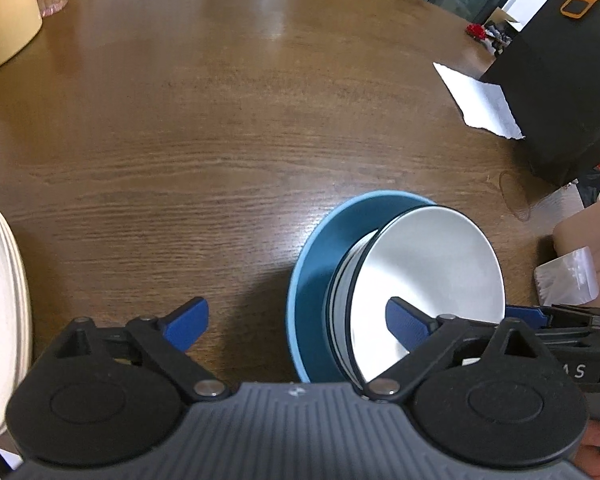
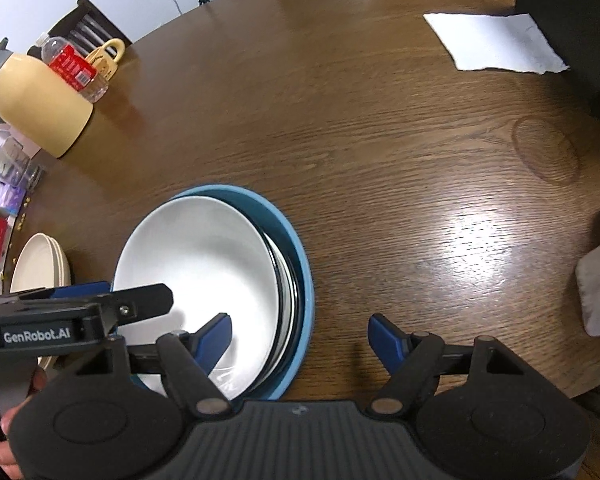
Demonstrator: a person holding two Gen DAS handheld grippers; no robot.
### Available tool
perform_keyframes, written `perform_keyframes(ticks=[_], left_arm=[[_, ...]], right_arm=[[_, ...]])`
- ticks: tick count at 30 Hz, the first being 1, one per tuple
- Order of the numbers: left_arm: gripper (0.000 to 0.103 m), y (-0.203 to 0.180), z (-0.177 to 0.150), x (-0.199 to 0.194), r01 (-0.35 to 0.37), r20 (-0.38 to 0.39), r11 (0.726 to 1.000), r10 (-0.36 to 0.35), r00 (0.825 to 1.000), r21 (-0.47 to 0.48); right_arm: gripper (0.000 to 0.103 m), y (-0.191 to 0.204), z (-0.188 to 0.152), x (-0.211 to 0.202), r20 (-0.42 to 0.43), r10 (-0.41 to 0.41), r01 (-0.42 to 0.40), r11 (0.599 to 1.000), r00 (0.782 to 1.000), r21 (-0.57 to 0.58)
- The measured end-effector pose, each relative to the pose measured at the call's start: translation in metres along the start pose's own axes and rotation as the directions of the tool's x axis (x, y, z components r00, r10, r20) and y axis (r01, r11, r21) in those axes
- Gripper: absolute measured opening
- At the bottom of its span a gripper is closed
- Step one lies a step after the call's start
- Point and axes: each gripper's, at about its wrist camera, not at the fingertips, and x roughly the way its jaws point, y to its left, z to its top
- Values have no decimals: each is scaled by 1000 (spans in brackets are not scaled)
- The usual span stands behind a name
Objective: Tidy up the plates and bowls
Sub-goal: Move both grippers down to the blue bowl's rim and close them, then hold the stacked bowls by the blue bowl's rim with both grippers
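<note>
Left tool (image 1: 296,326) wide open, right tool (image 2: 300,334) wide, both straddling rim of white bowl (image 2: 204,264), nothing gripped

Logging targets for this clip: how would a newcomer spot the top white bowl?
On the round brown wooden table, find the blue rimmed dish nearest the grippers. The glossy white bowl sits uppermost in it; unlike the cream plates stacked to its left, it is deep with a dark rim.
</note>
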Motion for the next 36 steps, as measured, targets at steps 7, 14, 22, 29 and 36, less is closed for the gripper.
perform_keyframes(ticks=[7, 14, 22, 29, 36], left_arm=[[83, 1, 0, 13, 11, -45, 999, -12, 999, -34], [69, -1, 0, 23, 31, -79, 997, -36, 996, -66], [54, 2, 0, 23, 88, -74, 987, -99, 992, -132], [52, 4, 0, 23, 90, -53, 984, -100, 994, -156], [47, 4, -1, 19, 90, -57, 991, -96, 994, -103]], right_arm=[[66, -7, 6, 13, -34, 39, -39, 999, 999, -2], [56, -13, 10, 23, -60, 96, -97, 995, 994, 1], [38, -18, 15, 30, -85, 200, -201, 980, 976, 3], [35, -27, 18, 32, -90, 237, -235, 971, 967, 34], [36, -24, 14, 30, -72, 214, -213, 977, 974, 27]])
